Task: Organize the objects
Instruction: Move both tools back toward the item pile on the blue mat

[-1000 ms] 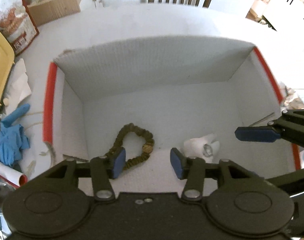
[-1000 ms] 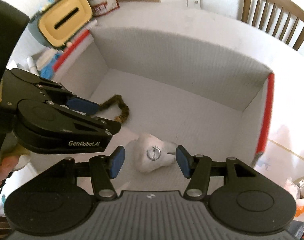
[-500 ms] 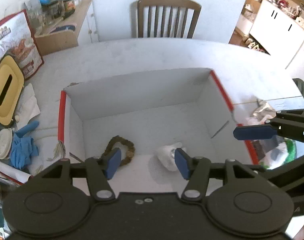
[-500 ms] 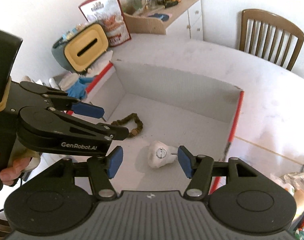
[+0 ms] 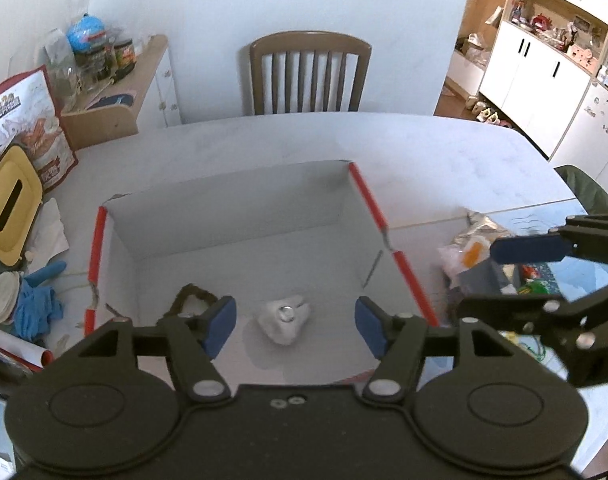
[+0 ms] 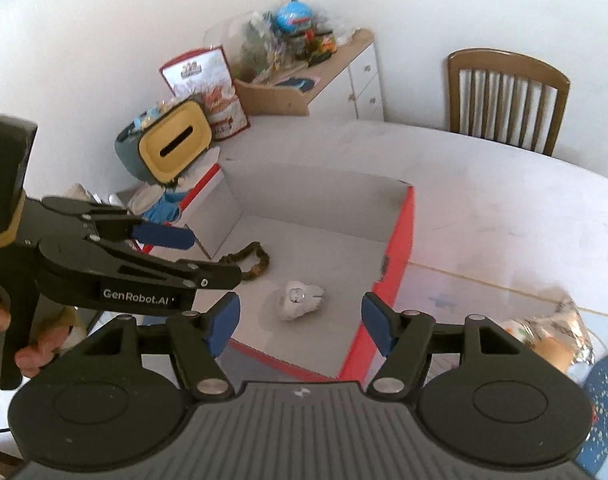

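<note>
Left wrist view: both grippers, left (image 5: 294, 322) and right (image 6: 300, 322), fingers opening, empty; white lump (image 5: 285, 320) in box (image 5: 368, 196) looks light, probably soft, so pinch its middle.

left gripper (image 5: 294, 322) hangs over the red-edged white box (image 5: 366, 196) with jaws opening and empty, white crumpled lump (image 5: 284, 320) and brown fabric loop (image 5: 190, 300) lying near its front edge.

A home dining area is indicated by a wooden slat-back chair (image 5: 310, 74) drawn up to a white desk (image 5: 444, 152), white cupboards (image 5: 544, 68) and a cluttered sideboard (image 6: 304, 84)
</note>
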